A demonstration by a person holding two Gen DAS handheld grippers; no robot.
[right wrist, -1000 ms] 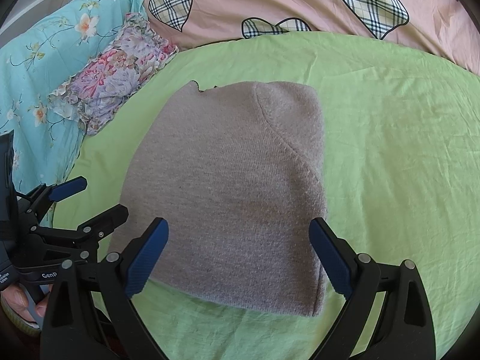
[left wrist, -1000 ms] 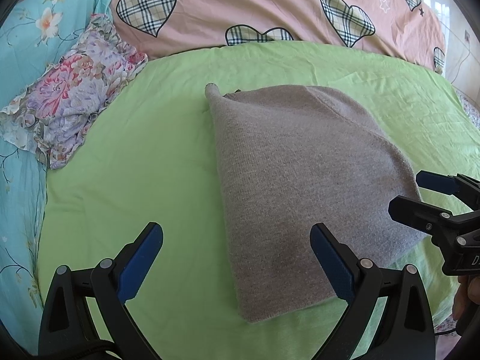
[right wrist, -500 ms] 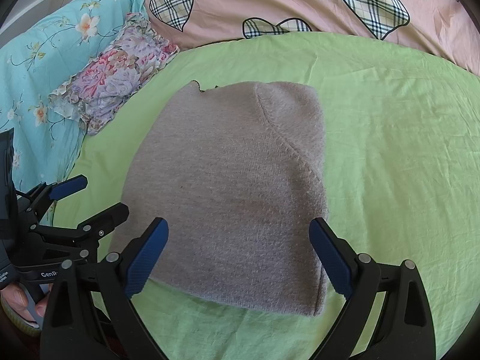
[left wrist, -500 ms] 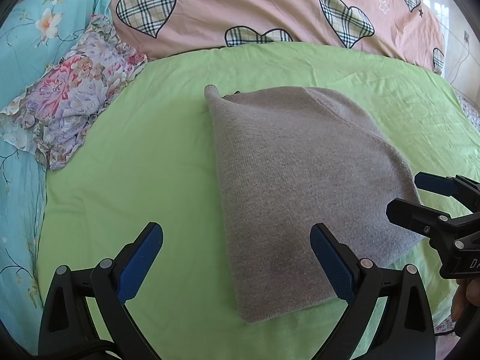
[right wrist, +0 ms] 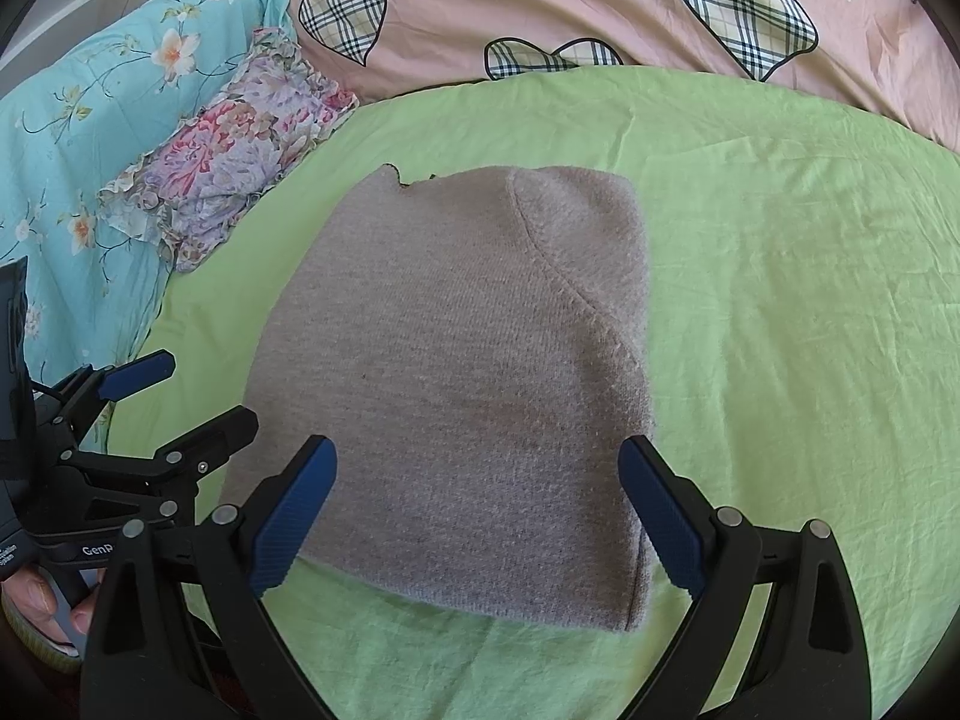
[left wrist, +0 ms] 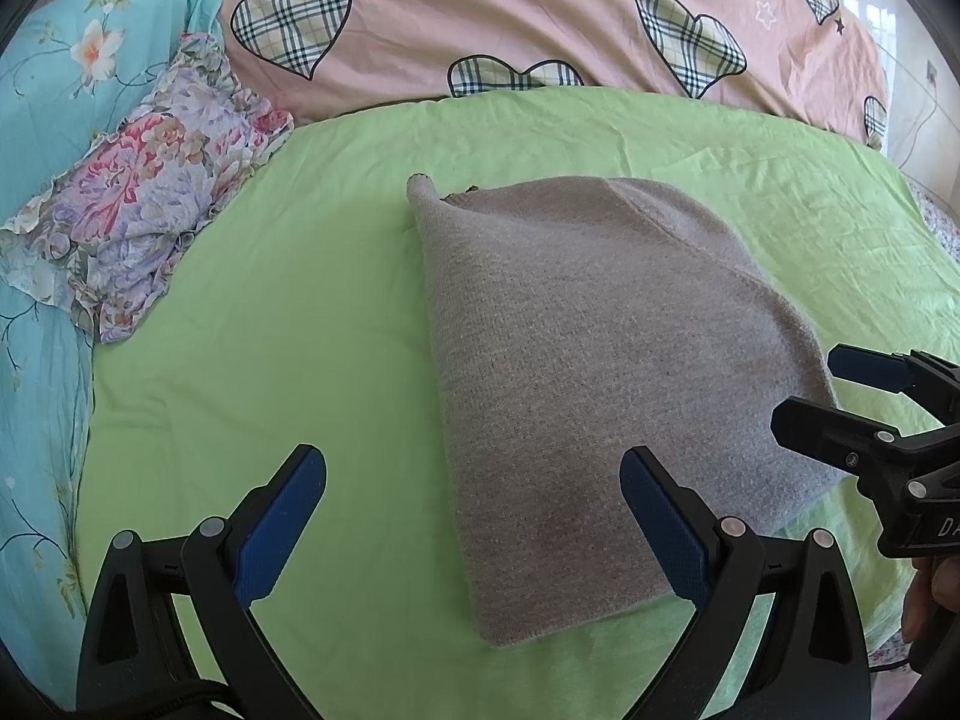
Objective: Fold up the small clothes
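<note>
Right wrist: folded sweater (right wrist: 456,384), (floral) pillow (right wrist: 240,150) beside

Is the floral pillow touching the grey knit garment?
Apart. The right wrist view shows bare green sheet between the floral pillow and the grey knit garment.

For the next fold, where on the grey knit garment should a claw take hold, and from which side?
Probably the near hem of the grey knit garment, at its two near corners. That edge lies flat on the green sheet closest to both open claws, so the left claw can come in low at the near left corner and the right claw at the near right, each sliding one finger under.
</note>
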